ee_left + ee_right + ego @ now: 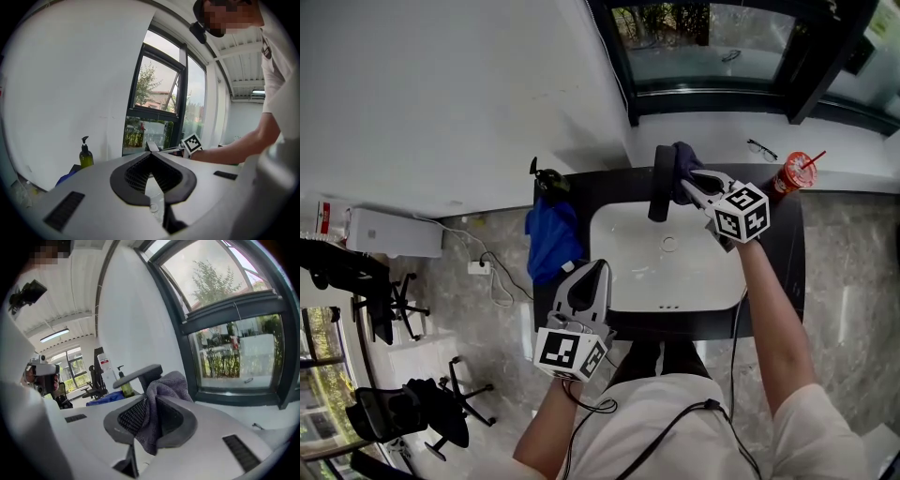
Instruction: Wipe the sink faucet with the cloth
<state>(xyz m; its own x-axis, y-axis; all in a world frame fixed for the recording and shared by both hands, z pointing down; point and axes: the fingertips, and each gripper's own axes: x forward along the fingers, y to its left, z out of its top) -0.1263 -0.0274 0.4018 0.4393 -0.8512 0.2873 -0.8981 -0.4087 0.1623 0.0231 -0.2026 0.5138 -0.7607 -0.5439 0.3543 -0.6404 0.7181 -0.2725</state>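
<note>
A dark faucet [660, 184] stands at the back rim of the white sink [628, 272]. My right gripper [687, 184] is shut on a grey-purple cloth [683, 159], and the cloth lies against the faucet's top. In the right gripper view the cloth [164, 387] hangs bunched between the jaws, with the faucet's spout [139, 373] just behind it. My left gripper [601, 267] hovers over the sink's front left edge. Its jaws meet at the tips with nothing between them, as the left gripper view shows [151, 157].
A blue cloth [551, 234] and a green soap bottle [546, 178] sit on the black counter [773, 253] left of the sink. A red cup with a straw [793, 173] and glasses [762, 148] are at the back right. A window runs behind the counter.
</note>
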